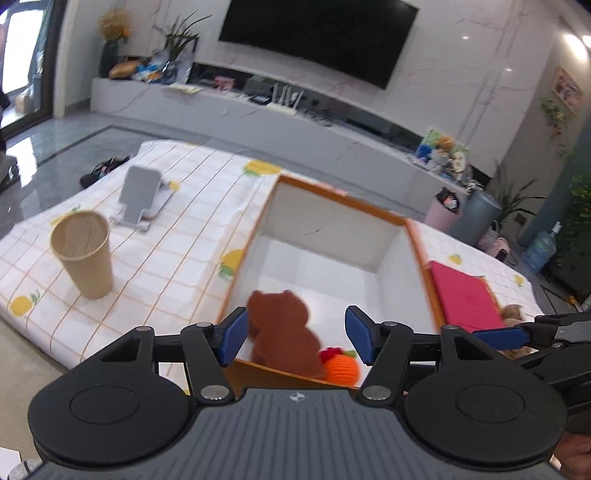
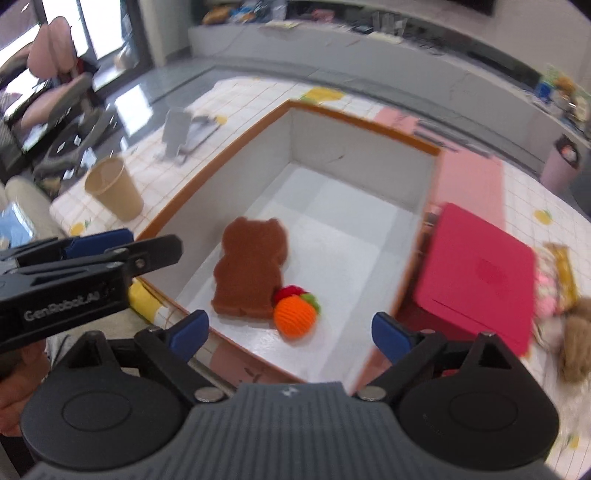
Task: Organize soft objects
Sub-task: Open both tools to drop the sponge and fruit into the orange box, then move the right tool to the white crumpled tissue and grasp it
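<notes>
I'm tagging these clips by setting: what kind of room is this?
Most likely a home living room: a large wall-mounted TV hangs above a long low media console, with potted plants on it and polished floor below.

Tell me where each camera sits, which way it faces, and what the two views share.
Left wrist: on the left gripper, angled down over the near edge of the box; its own open fingers show, plus the right gripper at right.
Right wrist: on the right gripper, looking steeply into the box; open fingers, left gripper at left.
Shared: box, brown bear, orange ball, paper cup, pink lid.
</notes>
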`<state>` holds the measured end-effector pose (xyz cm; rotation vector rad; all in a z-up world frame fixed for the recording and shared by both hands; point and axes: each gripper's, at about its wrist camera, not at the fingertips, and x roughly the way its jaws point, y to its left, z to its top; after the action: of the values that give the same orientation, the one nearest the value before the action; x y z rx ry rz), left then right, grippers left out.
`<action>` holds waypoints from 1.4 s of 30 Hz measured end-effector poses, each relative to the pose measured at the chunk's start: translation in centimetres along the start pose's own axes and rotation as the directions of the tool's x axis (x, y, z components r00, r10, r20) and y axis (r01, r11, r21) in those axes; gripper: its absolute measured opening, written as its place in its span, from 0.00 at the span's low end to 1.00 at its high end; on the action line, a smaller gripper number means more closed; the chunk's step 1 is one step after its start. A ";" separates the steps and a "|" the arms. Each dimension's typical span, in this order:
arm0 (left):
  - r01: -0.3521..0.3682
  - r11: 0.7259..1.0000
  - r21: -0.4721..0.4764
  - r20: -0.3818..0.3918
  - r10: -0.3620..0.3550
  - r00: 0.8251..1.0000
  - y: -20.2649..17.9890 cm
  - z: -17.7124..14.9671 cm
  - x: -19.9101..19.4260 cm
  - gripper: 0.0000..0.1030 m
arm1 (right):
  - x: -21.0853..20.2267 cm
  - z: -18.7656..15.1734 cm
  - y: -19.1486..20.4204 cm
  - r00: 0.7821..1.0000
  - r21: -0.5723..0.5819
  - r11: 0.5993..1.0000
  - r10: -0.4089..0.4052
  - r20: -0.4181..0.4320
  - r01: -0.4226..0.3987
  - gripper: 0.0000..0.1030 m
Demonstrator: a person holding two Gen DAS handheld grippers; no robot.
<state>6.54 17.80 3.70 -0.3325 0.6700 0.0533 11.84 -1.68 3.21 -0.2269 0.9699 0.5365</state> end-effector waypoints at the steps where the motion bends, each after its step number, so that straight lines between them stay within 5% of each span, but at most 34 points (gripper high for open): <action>1: 0.003 1.000 0.021 0.011 -0.003 1.000 -0.6 0.0 -0.5 0.69 | -1.0 -0.5 -0.3 1.000 0.002 1.000 -0.010 0.026 0.010 0.91; 8: 0.030 0.991 0.127 0.060 -0.038 0.997 -4.8 0.0 -2.6 0.69 | -7.0 -4.3 -3.6 0.978 0.118 0.990 -0.096 0.188 0.075 0.93; 22: 0.084 0.954 0.288 0.018 -0.093 0.995 -13.1 -2.9 -1.8 0.69 | -12.4 -10.8 -11.7 0.936 0.340 0.931 -0.232 0.267 0.133 0.94; 31: 0.138 0.933 0.334 -0.054 -0.127 0.990 -16.6 -5.6 0.9 0.69 | -8.3 -14.7 -16.7 0.956 0.425 0.896 -0.223 0.189 0.125 0.94; 37: 0.171 0.923 0.346 -0.102 -0.144 0.984 -17.5 -7.1 3.1 0.69 | -4.0 -15.7 -19.0 0.982 0.352 0.933 -0.135 0.135 0.080 0.95; 42: 0.222 0.898 0.380 -0.163 -0.171 0.972 -18.0 -8.5 4.5 0.69 | -0.7 -14.8 -20.3 0.980 0.280 0.948 -0.182 0.076 0.154 0.97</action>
<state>7.80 -2.22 -0.14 -0.0097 0.7513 -0.2978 11.56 -25.32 -5.50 -0.0335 0.9052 0.2508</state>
